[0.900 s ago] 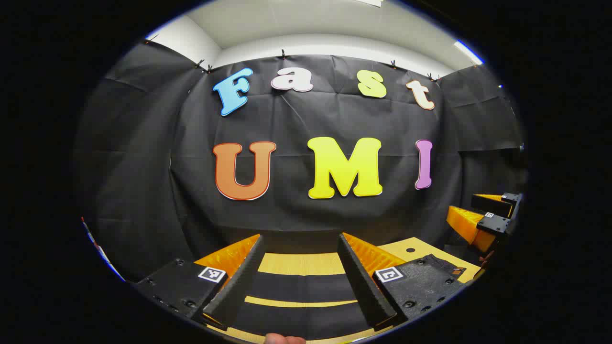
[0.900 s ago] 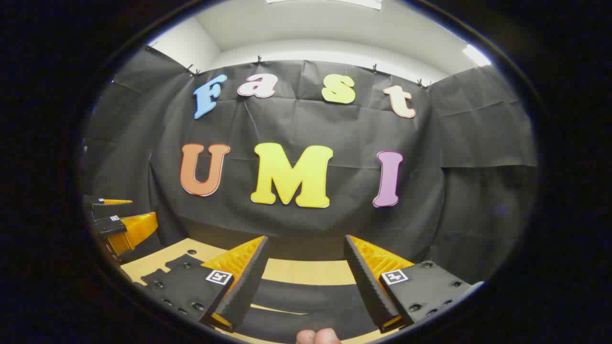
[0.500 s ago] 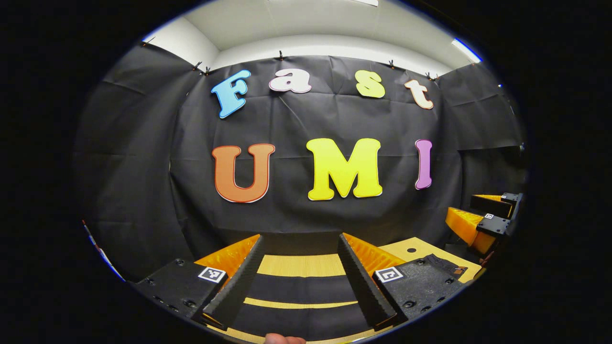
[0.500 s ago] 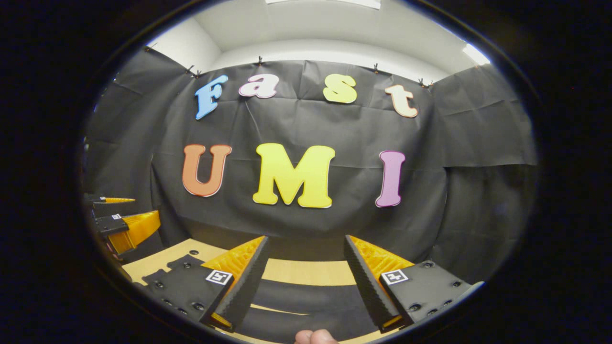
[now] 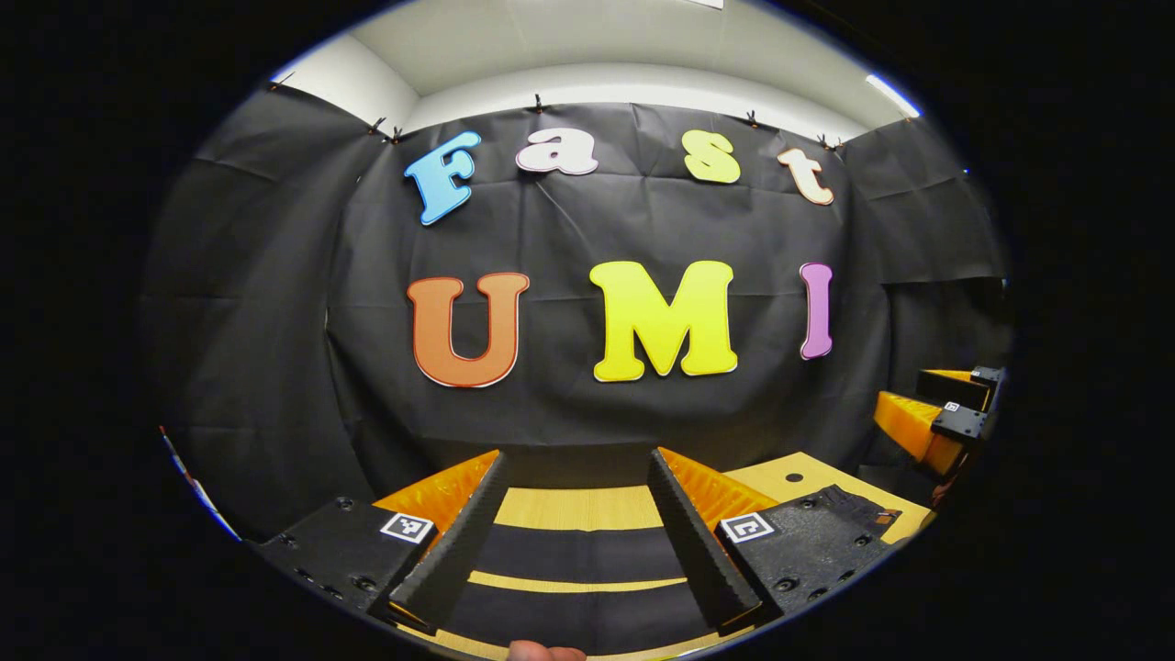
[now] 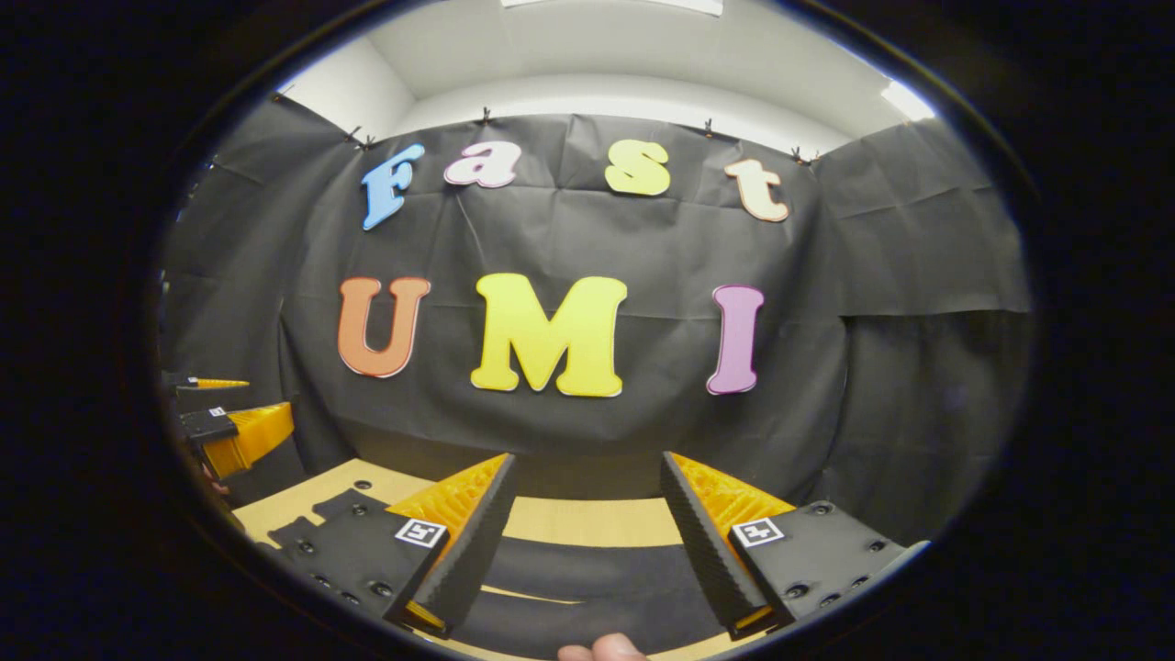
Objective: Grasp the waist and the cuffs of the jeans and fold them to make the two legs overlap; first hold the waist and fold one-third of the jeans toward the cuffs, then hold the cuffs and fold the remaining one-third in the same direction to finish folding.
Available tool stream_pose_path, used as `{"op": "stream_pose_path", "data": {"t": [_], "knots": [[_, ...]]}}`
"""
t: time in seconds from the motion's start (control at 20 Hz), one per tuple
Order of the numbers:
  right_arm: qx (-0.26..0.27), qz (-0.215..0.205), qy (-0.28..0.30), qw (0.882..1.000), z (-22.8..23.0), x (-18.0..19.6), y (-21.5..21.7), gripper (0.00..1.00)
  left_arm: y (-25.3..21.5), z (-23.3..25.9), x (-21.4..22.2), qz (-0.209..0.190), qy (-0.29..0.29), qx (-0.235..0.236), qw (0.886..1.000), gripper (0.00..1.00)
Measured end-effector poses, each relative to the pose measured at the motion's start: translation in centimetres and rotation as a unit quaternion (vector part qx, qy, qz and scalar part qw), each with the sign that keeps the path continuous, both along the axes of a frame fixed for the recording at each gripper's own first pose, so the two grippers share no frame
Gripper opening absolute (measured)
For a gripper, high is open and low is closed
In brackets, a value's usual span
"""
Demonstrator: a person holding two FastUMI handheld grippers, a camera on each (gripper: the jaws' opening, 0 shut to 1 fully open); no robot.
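Barely shifted: right hand-held gripper drifted slightly right. Both it and left hand-held gripper gape apart, empty, above dark jeans on table.

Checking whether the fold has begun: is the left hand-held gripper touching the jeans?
Apart. The left gripper view shows the left hand-held gripper open and held above the dark jeans, with nothing between its fingers.

Both gripper views are looking level and forward from low over the wooden table, facing the booth's back wall they are sharing.
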State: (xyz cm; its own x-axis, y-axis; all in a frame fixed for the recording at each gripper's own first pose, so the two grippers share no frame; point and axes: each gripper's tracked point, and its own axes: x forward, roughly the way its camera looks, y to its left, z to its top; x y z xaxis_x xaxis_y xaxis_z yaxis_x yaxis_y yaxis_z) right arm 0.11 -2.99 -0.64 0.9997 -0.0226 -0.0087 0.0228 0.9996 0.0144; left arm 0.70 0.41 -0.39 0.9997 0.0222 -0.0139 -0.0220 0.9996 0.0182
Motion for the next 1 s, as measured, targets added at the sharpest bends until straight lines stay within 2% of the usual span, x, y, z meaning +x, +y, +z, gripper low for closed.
{"op": "stream_pose_path", "data": {"t": [0.15,0.25,0.4,0.55,0.65,0.7,0.75,0.8,0.85,0.95,1.0], "knots": [[-0.002,-0.011,0.005,1.000,-0.5,0.3,-1.9,0.96,0.8,-0.3,0.3,0.015,0.003,0.004,1.000,0.98],[-0.003,-0.022,0.016,1.000,-1.3,0.7,-3.9,0.96,2.9,-1.0,0.9,0.034,0.010,0.002,0.999,0.98],[0.010,-0.045,0.056,0.997,-4.3,1.0,-8.4,0.96,5.9,-4.6,1.4,0.063,0.054,-0.047,0.995,0.99],[0.055,-0.069,0.112,0.990,-8.3,1.0,-13.6,0.96,10.3,-9.9,0.6,0.117,0.116,-0.101,0.981,0.99],[0.107,-0.083,0.153,0.979,-11.2,0.7,-17.1,0.96,13.1,-13.6,-0.9,0.149,0.158,-0.156,0.964,0.99],[0.147,-0.086,0.178,0.969,-13.0,0.5,-18.6,0.97,14.7,-15.5,-1.6,0.167,0.173,-0.190,0.952,0.98],[0.198,-0.084,0.207,0.954,-15.0,0.1,-19.7,0.96,15.6,-17.2,-1.8,0.181,0.189,-0.237,0.936,0.99],[0.259,-0.076,0.239,0.933,-17.4,-0.4,-20.1,0.96,16.3,-19.1,-2.7,0.198,0.197,-0.290,0.915,0.99],[0.318,-0.078,0.273,0.905,-20.1,-0.9,-20.4,0.94,17.2,-20.6,-3.3,0.214,0.202,-0.342,0.892,0.99],[0.410,-0.111,0.311,0.850,-24.2,-1.8,-21.7,0.98,18.3,-23.3,-5.0,0.248,0.207,-0.428,0.844,0.99],[0.441,-0.129,0.318,0.830,-26.0,-1.9,-22.2,0.98,18.3,-24.3,-6.1,0.258,0.210,-0.467,0.819,0.99]]}}
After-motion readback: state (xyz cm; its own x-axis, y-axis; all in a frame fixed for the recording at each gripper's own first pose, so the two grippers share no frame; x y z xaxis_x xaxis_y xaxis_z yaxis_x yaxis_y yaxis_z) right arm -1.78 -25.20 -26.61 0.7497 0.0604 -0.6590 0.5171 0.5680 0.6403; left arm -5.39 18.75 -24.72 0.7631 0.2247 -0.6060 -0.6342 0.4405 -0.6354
